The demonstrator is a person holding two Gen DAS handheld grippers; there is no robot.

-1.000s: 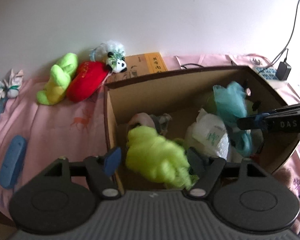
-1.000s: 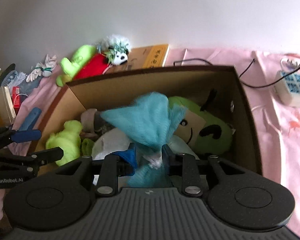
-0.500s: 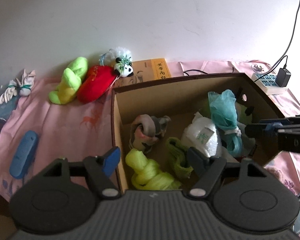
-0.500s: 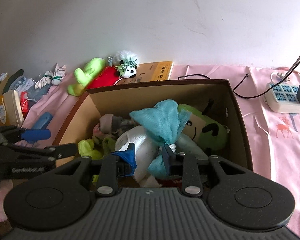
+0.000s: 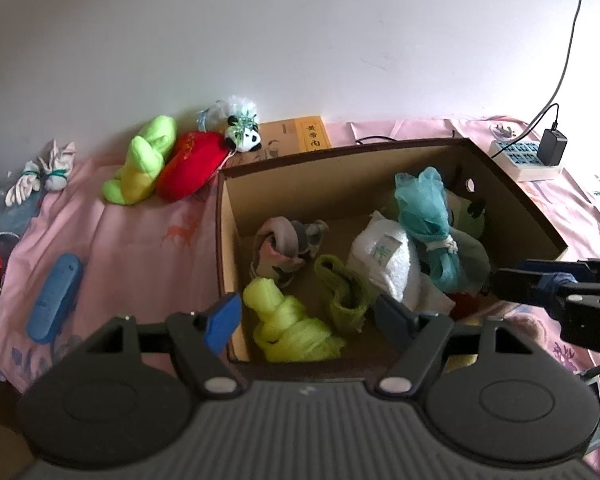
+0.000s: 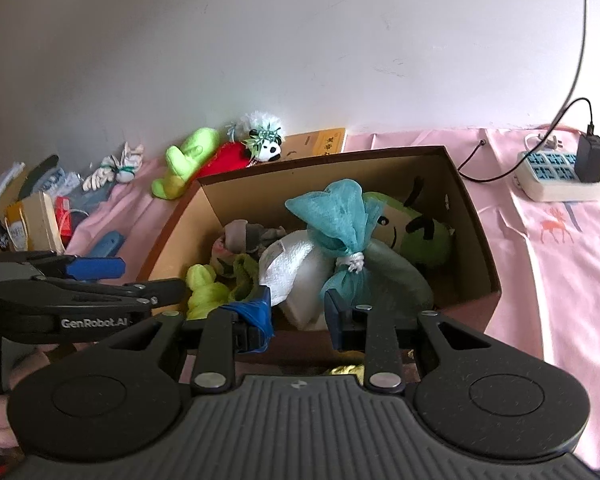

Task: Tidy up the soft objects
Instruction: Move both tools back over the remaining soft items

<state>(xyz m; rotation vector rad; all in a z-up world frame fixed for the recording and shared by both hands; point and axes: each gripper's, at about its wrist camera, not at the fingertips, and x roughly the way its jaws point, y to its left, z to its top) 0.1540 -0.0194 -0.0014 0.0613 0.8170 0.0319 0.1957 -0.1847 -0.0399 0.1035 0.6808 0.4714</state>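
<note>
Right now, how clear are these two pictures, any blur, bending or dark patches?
Left wrist view: sharp in the middle, the fisheye bows the brown cardboard box and darkens the corners; the teal mesh pouch is crisp. Right wrist view: same curving, slightly soft, the white power strip near the edge looks stretched; daylight is even, no glare, only soft shade inside the box.

Home: pink deer-print bedsheet (image 5: 148,248)
</note>
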